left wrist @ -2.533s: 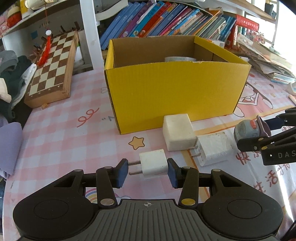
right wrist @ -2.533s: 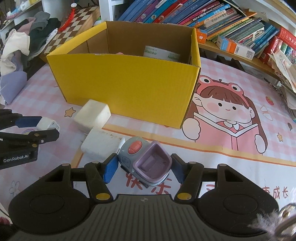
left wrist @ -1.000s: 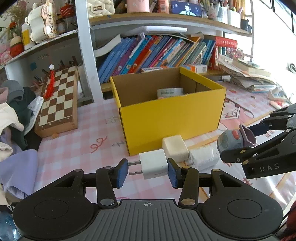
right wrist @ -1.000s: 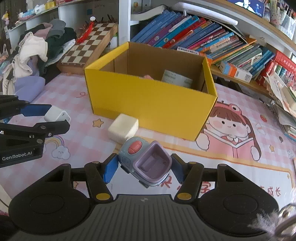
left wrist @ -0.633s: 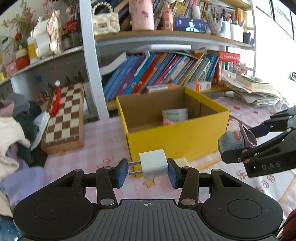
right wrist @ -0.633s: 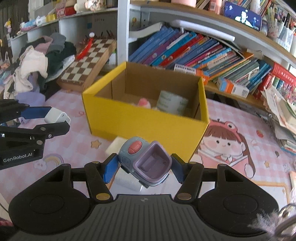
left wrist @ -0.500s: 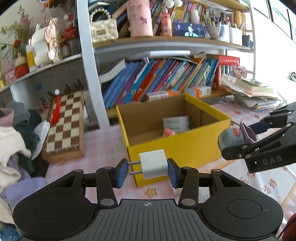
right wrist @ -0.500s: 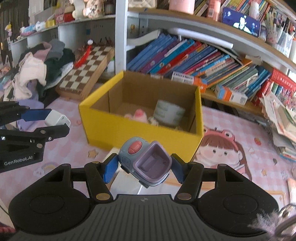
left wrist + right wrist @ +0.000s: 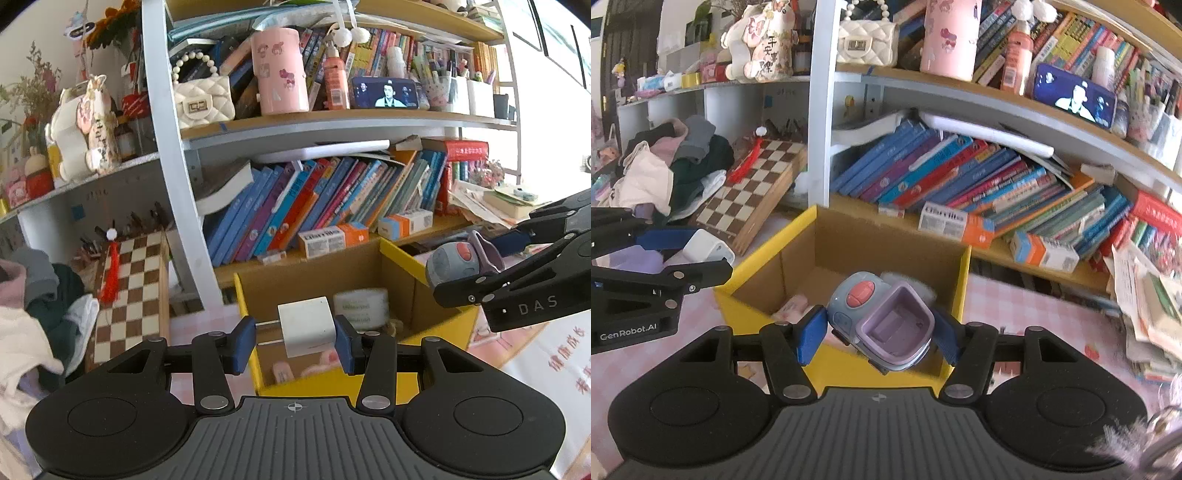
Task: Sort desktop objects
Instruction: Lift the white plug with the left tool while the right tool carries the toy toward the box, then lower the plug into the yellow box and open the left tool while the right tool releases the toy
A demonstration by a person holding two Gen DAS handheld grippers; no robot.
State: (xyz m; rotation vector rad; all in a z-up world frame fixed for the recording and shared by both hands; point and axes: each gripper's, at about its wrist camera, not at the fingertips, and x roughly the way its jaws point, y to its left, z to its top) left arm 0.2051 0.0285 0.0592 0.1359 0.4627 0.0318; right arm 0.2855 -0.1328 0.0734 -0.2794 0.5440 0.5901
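Observation:
My left gripper (image 9: 295, 341) is shut on a white plug charger (image 9: 306, 325), its prongs pointing left, held in the air above the near left part of the open yellow cardboard box (image 9: 391, 254). My right gripper (image 9: 877, 332) is shut on a grey-blue and purple toy (image 9: 882, 317) with a red button, held above the box's (image 9: 764, 258) near wall. Each gripper shows in the other's view: the right one (image 9: 517, 273) with the toy, the left one (image 9: 665, 258) with the charger (image 9: 707, 249). Inside the box lie a roll of tape (image 9: 364, 306) and pink items (image 9: 792, 306).
A bookshelf with leaning books (image 9: 314, 206) stands right behind the box. A wooden chessboard (image 9: 129, 295) leans at the left beside a pile of clothes (image 9: 665, 162). Papers and books (image 9: 1145, 295) are stacked at the right on the pink table cover (image 9: 1034, 317).
Both grippers have risen from the table with their objects and moved forward over the box. The other two chargers on the table have dropped out of view.

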